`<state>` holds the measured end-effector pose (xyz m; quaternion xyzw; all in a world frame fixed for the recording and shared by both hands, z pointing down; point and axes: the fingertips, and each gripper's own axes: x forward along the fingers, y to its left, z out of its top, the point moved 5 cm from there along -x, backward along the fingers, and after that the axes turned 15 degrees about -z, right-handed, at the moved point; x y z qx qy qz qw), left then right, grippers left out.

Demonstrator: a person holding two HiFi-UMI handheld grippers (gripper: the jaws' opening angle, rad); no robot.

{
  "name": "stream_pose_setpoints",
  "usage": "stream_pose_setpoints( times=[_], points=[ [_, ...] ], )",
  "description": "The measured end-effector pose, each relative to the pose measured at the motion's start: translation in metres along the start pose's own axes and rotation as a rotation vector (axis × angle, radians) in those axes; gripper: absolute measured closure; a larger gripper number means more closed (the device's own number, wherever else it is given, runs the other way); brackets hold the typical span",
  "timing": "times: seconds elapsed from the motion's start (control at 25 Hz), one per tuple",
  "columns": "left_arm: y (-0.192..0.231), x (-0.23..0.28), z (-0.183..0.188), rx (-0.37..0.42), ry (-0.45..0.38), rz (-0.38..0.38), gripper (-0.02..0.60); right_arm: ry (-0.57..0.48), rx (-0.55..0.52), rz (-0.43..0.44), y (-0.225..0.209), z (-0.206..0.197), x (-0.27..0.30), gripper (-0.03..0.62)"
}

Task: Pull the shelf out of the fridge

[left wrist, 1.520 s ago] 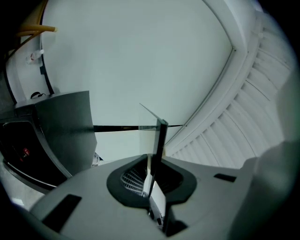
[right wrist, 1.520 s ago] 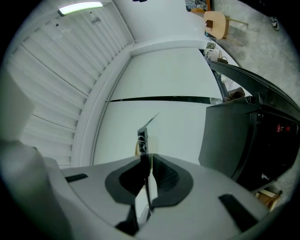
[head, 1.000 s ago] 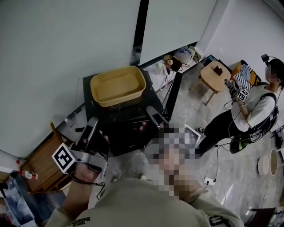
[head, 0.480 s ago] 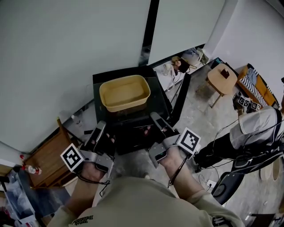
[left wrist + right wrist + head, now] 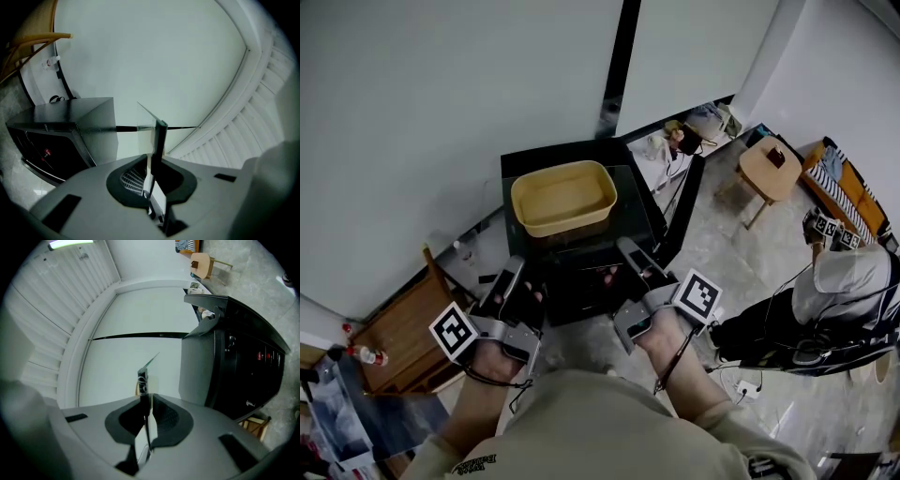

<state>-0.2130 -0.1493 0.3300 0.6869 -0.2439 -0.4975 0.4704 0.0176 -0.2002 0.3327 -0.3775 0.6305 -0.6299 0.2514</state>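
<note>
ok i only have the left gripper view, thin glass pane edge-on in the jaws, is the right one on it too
observer: yes, the right gripper is shut on the glass shelf too, at the opposite edge.
operator: anything riding on the glass
observer: a yellow tub sits on it, between the left gripper and the right one. it looks empty.
operator: and is it clear of the fridge
observer: in the head view the shelf is held above the black fridge, not inside it, and the fridge door looks open.
</note>
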Motion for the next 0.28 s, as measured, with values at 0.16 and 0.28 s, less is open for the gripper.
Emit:
stream_pose_setpoints(
  times=[0.16,0.28],
  points=[
    [0.003,0.001,-0.007,-0.01,-0.008,0.013,0.554,0.006,0.016,-0.006,-0.003,0.005,-0.004,0.589],
    [0.002,0.007,-0.012,-0.01,-0.01,0.02,0.552,0.013,0.042,-0.013,-0.003,0.012,-0.006,0.589]
  ],
)
